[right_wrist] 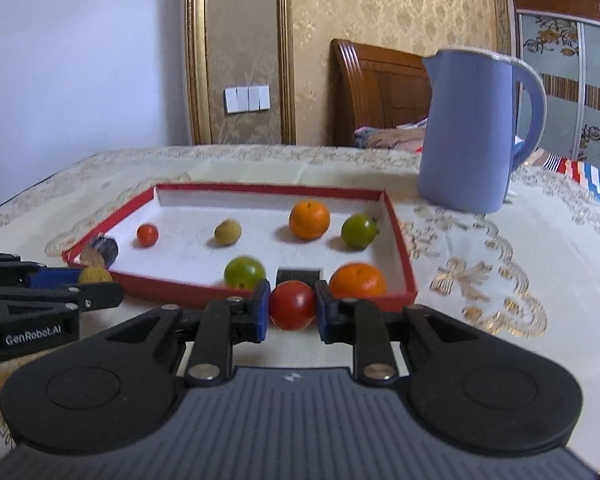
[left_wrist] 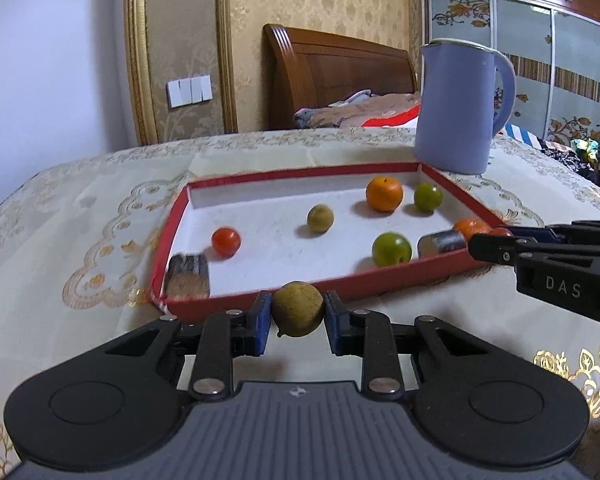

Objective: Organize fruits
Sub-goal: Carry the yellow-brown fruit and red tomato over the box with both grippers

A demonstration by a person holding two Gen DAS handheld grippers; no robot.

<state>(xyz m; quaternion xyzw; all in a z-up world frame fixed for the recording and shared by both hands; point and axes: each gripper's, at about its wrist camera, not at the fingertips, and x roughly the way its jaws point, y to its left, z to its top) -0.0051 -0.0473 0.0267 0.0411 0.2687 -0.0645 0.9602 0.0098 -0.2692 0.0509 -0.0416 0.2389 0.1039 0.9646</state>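
Observation:
My left gripper (left_wrist: 298, 314) is shut on a brownish-yellow round fruit (left_wrist: 298, 304), held just above the near rim of a red-edged white tray (left_wrist: 260, 175). My right gripper (right_wrist: 293, 310) is shut on a red tomato-like fruit (right_wrist: 293, 302) at the tray's (right_wrist: 401, 240) near right corner. Inside the tray lie a small red fruit (left_wrist: 225, 241), a brownish fruit (left_wrist: 320, 218), two oranges (left_wrist: 384, 194) (right_wrist: 357, 280) and two green fruits (left_wrist: 428, 197) (left_wrist: 391, 249). Each gripper shows in the other's view, the right gripper (left_wrist: 496, 238) and the left gripper (right_wrist: 94, 283).
A tall blue jug (left_wrist: 456, 108) stands behind the tray's far right corner. Two dark grey cylinders (left_wrist: 188, 276) (left_wrist: 440, 242) lie along the tray's near side. An embroidered cream cloth (left_wrist: 80, 240) covers the table. A bed and a wardrobe are beyond.

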